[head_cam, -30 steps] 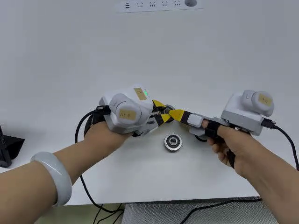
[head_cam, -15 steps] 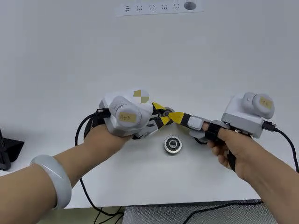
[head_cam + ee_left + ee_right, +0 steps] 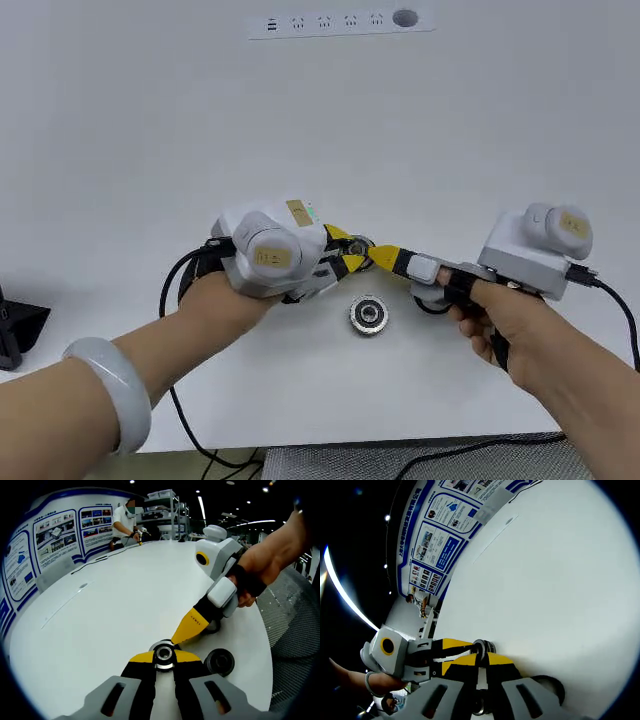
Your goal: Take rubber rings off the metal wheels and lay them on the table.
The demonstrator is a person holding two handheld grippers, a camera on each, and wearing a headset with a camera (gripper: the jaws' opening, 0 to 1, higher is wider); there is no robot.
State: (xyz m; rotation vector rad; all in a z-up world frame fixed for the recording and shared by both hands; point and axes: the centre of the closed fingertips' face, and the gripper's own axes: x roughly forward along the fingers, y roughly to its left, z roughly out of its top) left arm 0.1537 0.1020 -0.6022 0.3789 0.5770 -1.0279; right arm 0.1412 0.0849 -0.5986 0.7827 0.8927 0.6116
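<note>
My left gripper [image 3: 348, 258] is shut on a small metal wheel [image 3: 360, 243], held just above the white table [image 3: 300, 130]. In the left gripper view the wheel [image 3: 164, 653] sits between the yellow fingertips. My right gripper [image 3: 378, 257] comes in from the right, and its jaws are pinched on the wheel's black rubber ring [image 3: 481, 647]. A second wheel [image 3: 369, 314] with its ring on lies flat on the table just below the jaws. A loose black ring [image 3: 432, 302] lies on the table under the right gripper.
A white power strip [image 3: 340, 20] runs along the far table edge. A black object [image 3: 15, 330] stands at the left edge. Black cables [image 3: 175, 285] trail off the near edge. In the left gripper view a person [image 3: 122, 520] stands far behind the table.
The head camera has tipped a little, so the whole picture has shifted. Both grippers keep their hold on the wheel, and the right one has edged slightly to the right.
</note>
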